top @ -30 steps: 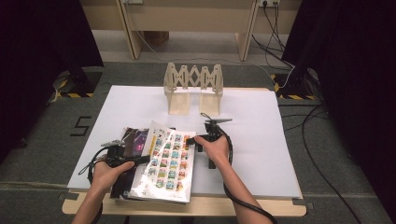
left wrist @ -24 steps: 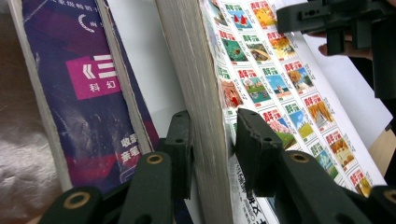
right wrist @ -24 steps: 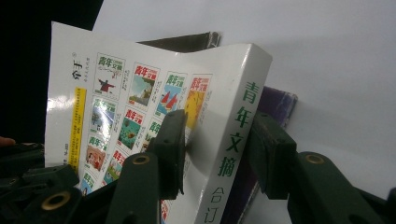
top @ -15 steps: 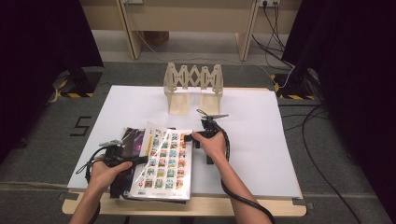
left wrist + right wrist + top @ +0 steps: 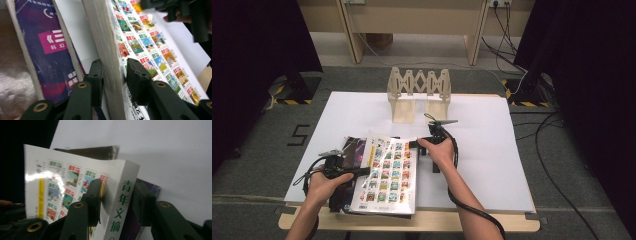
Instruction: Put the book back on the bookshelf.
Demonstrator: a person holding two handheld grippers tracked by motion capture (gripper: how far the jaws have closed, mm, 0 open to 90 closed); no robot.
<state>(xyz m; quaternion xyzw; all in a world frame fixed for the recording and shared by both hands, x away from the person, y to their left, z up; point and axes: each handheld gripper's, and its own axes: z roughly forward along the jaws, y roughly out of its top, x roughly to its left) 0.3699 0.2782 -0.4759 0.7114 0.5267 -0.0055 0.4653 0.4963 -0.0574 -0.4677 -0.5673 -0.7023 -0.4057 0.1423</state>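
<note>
**High view first: thick paperback held at two edges, near left of the table**

High view: item, one thick book [image 5: 387,172] with a glossy cover of small coloured pictures, lying on a purple book [image 5: 353,150] at the near left of the white table [image 5: 492,150]. Left tool [image 5: 343,167] at its left edge, right tool [image 5: 424,145] at its far right corner. Wooden rack [image 5: 418,95] stands well apart at the far side.

Left gripper view: the tool's own jaws straddle the page block [image 5: 105,50] of the thick book; both pads appear to press it. These jaws have just been opening a little, the book between them. The purple book's cover [image 5: 47,45] shows here as lettered, a detail lost from above.

Right gripper view: jaws stand either side of the spine [image 5: 123,202], green characters legible; jaws have just been closing, and whether the pads bear on it I cannot tell.

Handling, as judged: heavy for its size, stiff as a block, cover slick and bendable. Take hold across the full thickness near the spine, not by the cover alone.
</note>
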